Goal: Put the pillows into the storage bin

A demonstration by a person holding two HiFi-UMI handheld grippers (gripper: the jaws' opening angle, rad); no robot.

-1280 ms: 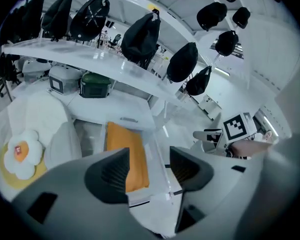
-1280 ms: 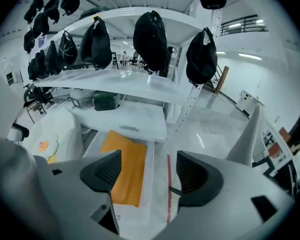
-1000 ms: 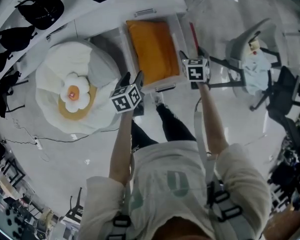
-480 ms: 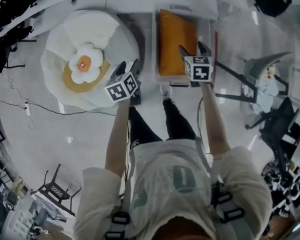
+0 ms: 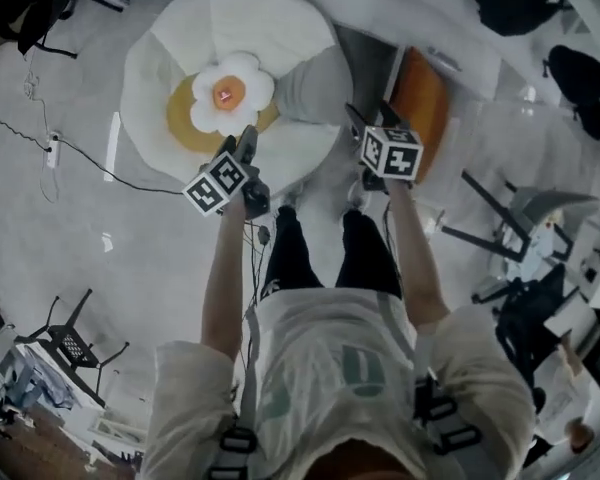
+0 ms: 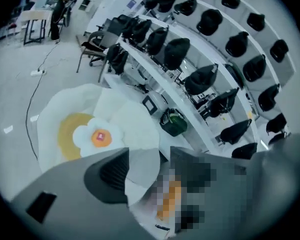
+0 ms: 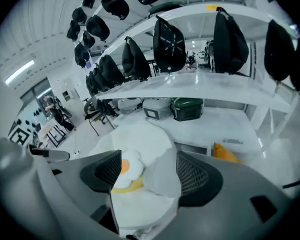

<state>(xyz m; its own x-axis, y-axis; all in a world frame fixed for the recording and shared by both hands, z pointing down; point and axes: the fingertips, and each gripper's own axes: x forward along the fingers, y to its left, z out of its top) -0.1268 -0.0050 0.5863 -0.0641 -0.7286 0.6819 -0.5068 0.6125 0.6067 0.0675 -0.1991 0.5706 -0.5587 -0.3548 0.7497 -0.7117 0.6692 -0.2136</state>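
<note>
The floor (image 5: 60, 228) was seen as smooth and glossy. The large white cushion (image 5: 165, 63) and the flower pillow (image 5: 230, 90) at 11 o'clock looked like soft matt cloth. The orange pillow (image 5: 420, 98) was matt fabric, the storage bin (image 5: 462, 118) translucent plastic. The right gripper (image 7: 146, 173) was grey plastic, its pads (image 7: 195, 176) ribbed matt black.

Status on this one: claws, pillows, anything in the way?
Left claw, right claw open, empty. Orange pillow in bin; flower pillow on white beanbag. Nothing blocking.

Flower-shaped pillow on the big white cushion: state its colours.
The flower-shaped pillow has white petals and an orange centre; head view.
</note>
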